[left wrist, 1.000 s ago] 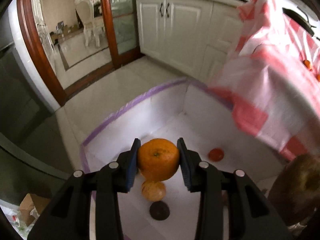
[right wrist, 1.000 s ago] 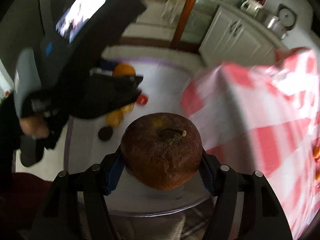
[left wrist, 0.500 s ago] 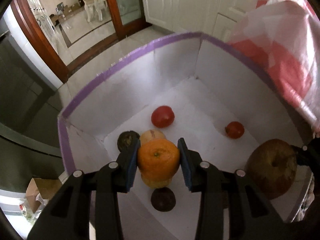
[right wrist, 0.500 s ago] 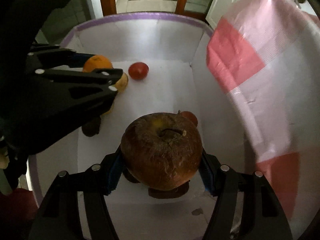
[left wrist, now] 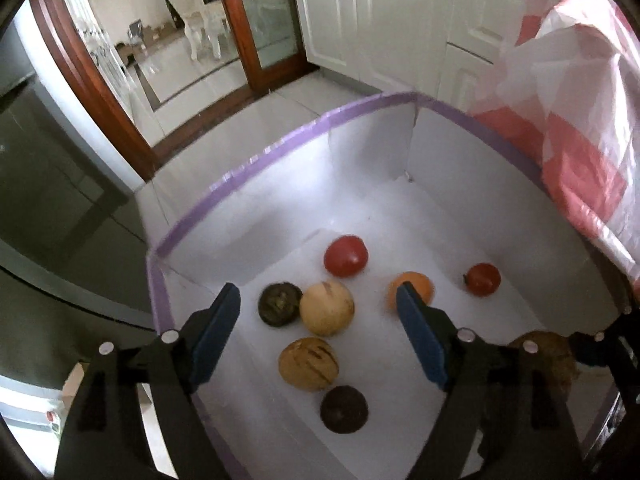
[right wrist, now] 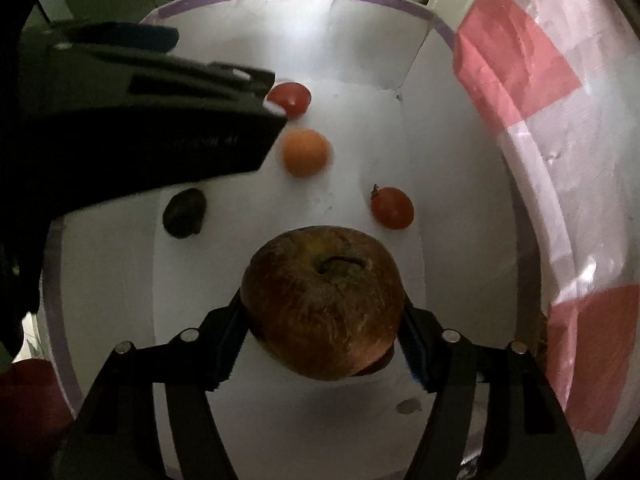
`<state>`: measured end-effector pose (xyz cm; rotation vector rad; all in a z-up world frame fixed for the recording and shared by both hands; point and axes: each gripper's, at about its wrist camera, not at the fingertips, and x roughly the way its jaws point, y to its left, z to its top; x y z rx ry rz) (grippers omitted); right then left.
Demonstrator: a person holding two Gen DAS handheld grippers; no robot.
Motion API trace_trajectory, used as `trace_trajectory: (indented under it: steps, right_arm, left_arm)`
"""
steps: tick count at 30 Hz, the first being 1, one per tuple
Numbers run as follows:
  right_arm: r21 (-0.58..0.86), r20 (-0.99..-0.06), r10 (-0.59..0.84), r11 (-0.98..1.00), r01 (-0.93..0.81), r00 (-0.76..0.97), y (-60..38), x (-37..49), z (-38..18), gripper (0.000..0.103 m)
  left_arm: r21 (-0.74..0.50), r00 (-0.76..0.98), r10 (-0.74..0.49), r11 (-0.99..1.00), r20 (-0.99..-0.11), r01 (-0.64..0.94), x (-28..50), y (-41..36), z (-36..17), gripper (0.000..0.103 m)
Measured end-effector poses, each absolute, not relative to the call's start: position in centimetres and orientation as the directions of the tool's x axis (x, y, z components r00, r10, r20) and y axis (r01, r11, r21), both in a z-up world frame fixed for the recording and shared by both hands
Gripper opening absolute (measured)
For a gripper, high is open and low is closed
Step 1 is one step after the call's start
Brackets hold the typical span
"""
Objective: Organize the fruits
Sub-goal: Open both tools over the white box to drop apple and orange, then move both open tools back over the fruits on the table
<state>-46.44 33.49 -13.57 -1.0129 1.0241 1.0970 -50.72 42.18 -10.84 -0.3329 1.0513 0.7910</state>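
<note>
A white box [left wrist: 256,168] sits on a kitchen floor. The left gripper [left wrist: 320,332] is opening, empty, the orange [left wrist: 414,286] lying below. The right gripper [right wrist: 324,344] is opening around the apple [right wrist: 324,304], which could roll into the tomato [right wrist: 392,208].

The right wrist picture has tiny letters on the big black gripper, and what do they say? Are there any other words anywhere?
On the side of the black left gripper, in the right wrist view: faint pale characters, too blurred to read.
On the white box with the purple-taped rim, the red-and-white checked bag and the fruits: none.
</note>
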Motion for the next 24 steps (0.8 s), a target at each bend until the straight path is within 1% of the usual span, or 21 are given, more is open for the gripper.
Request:
trace_trajectory:
  steps: [1,2,3,8,10,12,16,19,24]
  right_arm:
    - [-0.133,-0.961,0.221,0.155,-0.979,0.166,33.4,-46.6,-13.0,0.081]
    - [-0.142,-0.95,0.257,0.147,-0.979,0.176,33.3,-46.8,-12.2,0.083]
    - [-0.14,-0.943,0.283,0.138,-0.98,0.175,33.3,-47.0,-11.5,0.083]
    - [-0.127,-0.905,0.391,0.135,-0.983,0.17,31.9,-47.4,-7.3,0.083]
    - [-0.11,-0.88,0.445,0.147,-0.983,0.165,30.6,-46.8,-4.9,0.083]
    - [-0.087,-0.84,0.52,0.152,-0.985,0.154,29.0,-46.3,-1.7,0.083]
    - [-0.069,-0.733,0.66,0.168,-0.983,0.164,24.4,-45.0,4.2,0.087]
    - [-0.103,-0.641,0.727,0.234,-0.967,0.244,19.9,-43.8,7.6,0.087]
    - [-0.172,-0.563,0.695,0.432,-0.885,0.448,13.3,-41.0,10.3,0.087]
  left_arm:
    - [0.111,0.271,0.427,0.684,-0.863,-0.721,-50.7,42.2,-10.3,0.081]
    - [0.112,0.278,0.437,0.68,-0.855,-0.725,-50.7,42.3,-9.9,0.084]
    - [0.115,0.284,0.45,0.676,-0.846,-0.728,-50.7,42.3,-9.4,0.086]
    - [0.12,0.358,0.521,0.677,-0.775,-0.726,-50.7,42.2,-4.9,0.087]
    - [0.115,0.4,0.554,0.677,-0.73,-0.727,-50.4,42.1,-2.2,0.092]
    - [0.099,0.456,0.583,0.681,-0.672,-0.725,-49.9,41.5,0.9,0.097]
    - [0.112,0.552,0.6,0.729,-0.579,-0.675,-47.1,38.6,6.1,0.1]
    - [0.162,0.615,0.593,0.775,-0.519,-0.611,-44.0,34.6,9.0,0.101]
    - [0.22,0.716,0.543,0.837,-0.439,-0.5,-38.4,27.6,12.2,0.101]
